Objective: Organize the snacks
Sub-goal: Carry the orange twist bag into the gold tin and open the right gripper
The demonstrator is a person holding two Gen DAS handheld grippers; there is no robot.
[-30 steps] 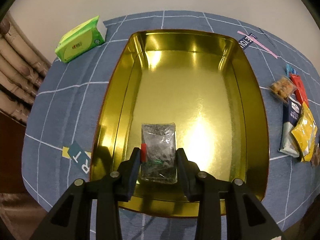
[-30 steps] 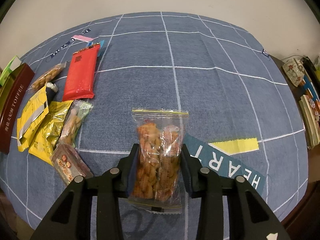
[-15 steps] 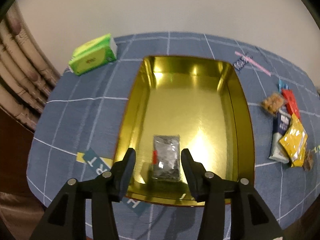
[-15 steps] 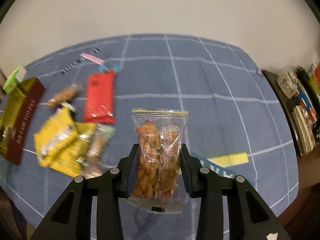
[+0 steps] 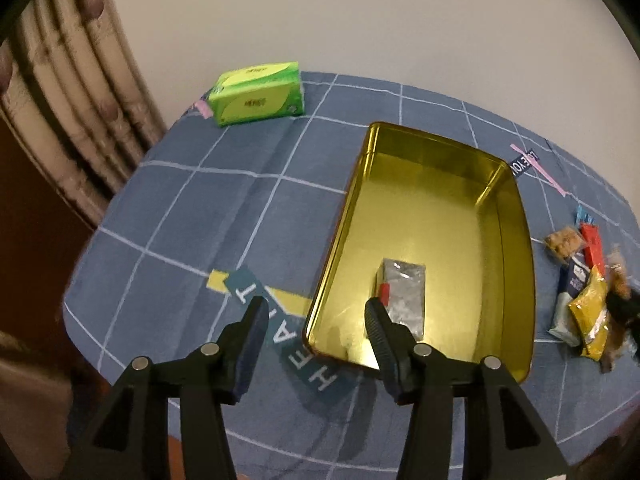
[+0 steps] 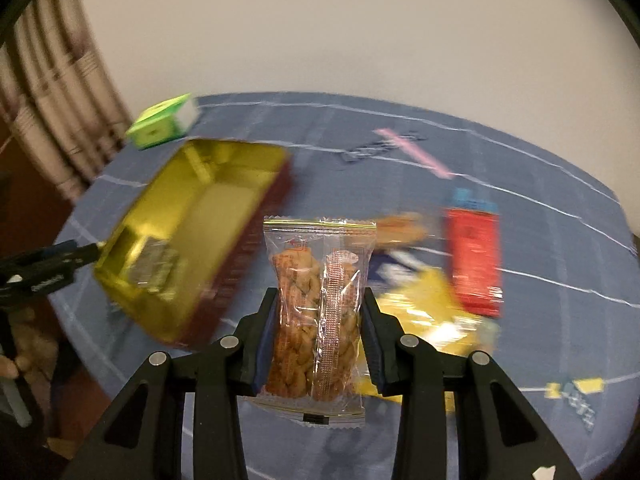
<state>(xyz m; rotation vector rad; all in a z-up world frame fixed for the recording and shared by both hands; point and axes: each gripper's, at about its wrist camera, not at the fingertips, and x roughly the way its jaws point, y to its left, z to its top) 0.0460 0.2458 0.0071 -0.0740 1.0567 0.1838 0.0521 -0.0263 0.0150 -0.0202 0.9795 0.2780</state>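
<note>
Right gripper [image 6: 318,332] pinches the clear nut packet [image 6: 316,308] across its lower middle, in the air just right of the gold tin [image 6: 192,236]; it looks light, crinkly and slippery, contents brittle, so mid-body is likely the safest hold. Left gripper [image 5: 314,332] is spread and empty over the tin's near-left corner. Inside the tin [image 5: 516,248], only a silver packet [image 5: 402,300] lies by the near wall; remaining snacks [image 5: 586,304] sit right of the tin.
</note>
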